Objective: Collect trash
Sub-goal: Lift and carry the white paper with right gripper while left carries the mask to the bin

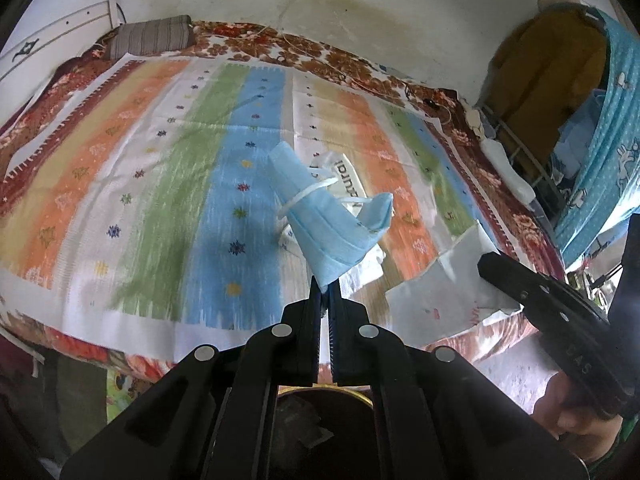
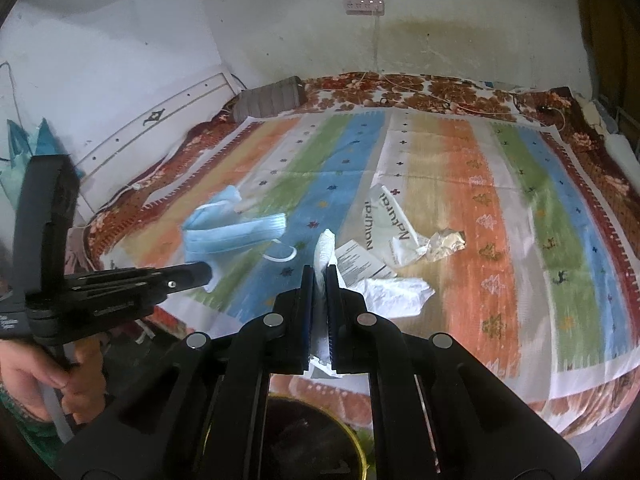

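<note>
My left gripper [image 1: 325,289] is shut on a blue face mask [image 1: 328,224] and holds it up above the striped bed cover [image 1: 192,168]; the mask also shows in the right wrist view [image 2: 232,232]. My right gripper [image 2: 320,272] is shut on a white paper wrapper [image 2: 323,256], which shows as a white sheet in the left wrist view [image 1: 444,292]. On the cover lie a white "Natural" packet [image 2: 386,224], a crumpled foil piece [image 2: 444,244], a printed leaflet [image 2: 356,266] and a crumpled white paper [image 2: 396,292]. A dark round bin with a gold rim [image 2: 360,448] stands below both grippers.
The bed [image 2: 600,184] fills both views, with a grey striped pillow [image 2: 272,100] at its far left corner and a white headboard [image 2: 160,124]. A power strip [image 2: 365,5] hangs on the wall. Blue patterned cloth [image 1: 612,120] hangs at the right.
</note>
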